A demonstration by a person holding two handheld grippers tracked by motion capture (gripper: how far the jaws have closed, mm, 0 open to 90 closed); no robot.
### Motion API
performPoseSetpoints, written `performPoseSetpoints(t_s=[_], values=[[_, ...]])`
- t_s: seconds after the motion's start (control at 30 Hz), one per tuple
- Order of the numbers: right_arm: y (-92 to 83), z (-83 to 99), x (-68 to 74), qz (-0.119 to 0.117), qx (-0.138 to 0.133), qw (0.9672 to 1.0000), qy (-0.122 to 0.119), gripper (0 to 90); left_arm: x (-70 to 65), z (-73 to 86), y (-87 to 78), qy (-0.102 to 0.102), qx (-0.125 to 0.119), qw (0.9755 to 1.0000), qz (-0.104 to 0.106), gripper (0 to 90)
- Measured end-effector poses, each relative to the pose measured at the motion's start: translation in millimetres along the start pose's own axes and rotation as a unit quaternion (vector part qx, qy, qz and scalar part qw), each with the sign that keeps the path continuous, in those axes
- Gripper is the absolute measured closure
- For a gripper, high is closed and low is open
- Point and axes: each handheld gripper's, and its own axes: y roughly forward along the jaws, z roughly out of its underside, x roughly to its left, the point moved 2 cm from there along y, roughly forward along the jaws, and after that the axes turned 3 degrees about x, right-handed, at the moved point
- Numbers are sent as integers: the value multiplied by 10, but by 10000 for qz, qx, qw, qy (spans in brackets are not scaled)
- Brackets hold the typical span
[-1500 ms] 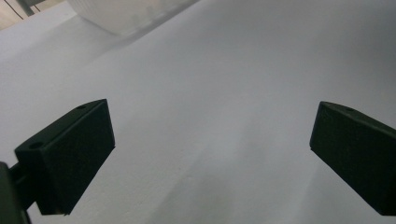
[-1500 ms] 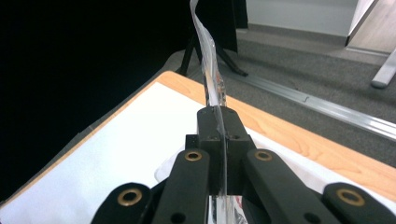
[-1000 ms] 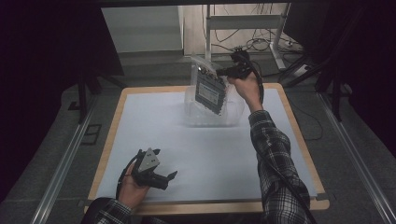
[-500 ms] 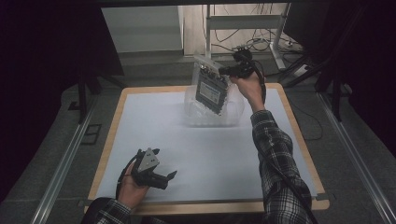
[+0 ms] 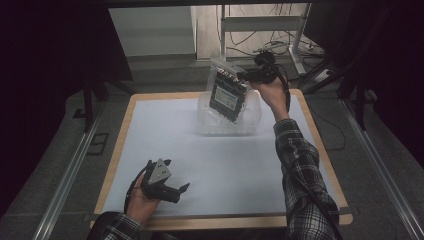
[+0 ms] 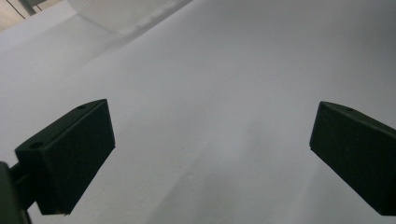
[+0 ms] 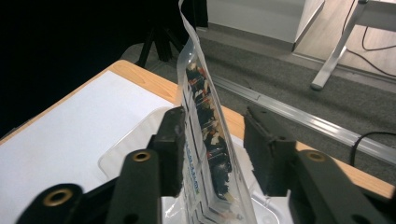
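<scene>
Right gripper (image 5: 246, 75): we have just been opening its jaws around the clear plastic bag of dark parts (image 5: 227, 91), releasing it.
Bag: standing tilted in the transparent plastic tub (image 5: 251, 122), far side of the counter (image 5: 165, 135).
Left gripper (image 5: 176, 191): jaws spread, empty, waiting.

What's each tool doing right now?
Left tool: open, empty, above the table.
Right tool: jaws just been opening, bag between them, over the clear container.

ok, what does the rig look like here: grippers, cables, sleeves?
Both grippers are black with two blocky, flat-faced jaws. The left gripper carries a grey three-cornered plate on top, and a black cable loops from it. The right gripper trails a black cable along the forearm. Both sleeves are dark plaid with light lines.
</scene>
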Motion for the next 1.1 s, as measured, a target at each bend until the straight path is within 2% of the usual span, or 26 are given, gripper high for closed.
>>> performPoseSetpoints(t_s=[0.2,0.33,0.73,0.87,1.1], values=[[-99,16,15,47,-4,9999,-101,449,-3,0,4,11,12,10000,-5,0],[-121,87,22,77,101,9998,-179,375,-5,-1,6,22,22,10000,-10,0],[-205,235,55,57,96,9995,-295,272,-5,1,9,51,35,10000,-28,0],[-240,323,58,57,98,9996,-254,237,-9,0,11,71,44,10000,-28,0],[-318,488,83,27,126,9994,-325,182,-15,0,14,94,50,9999,-33,0]])
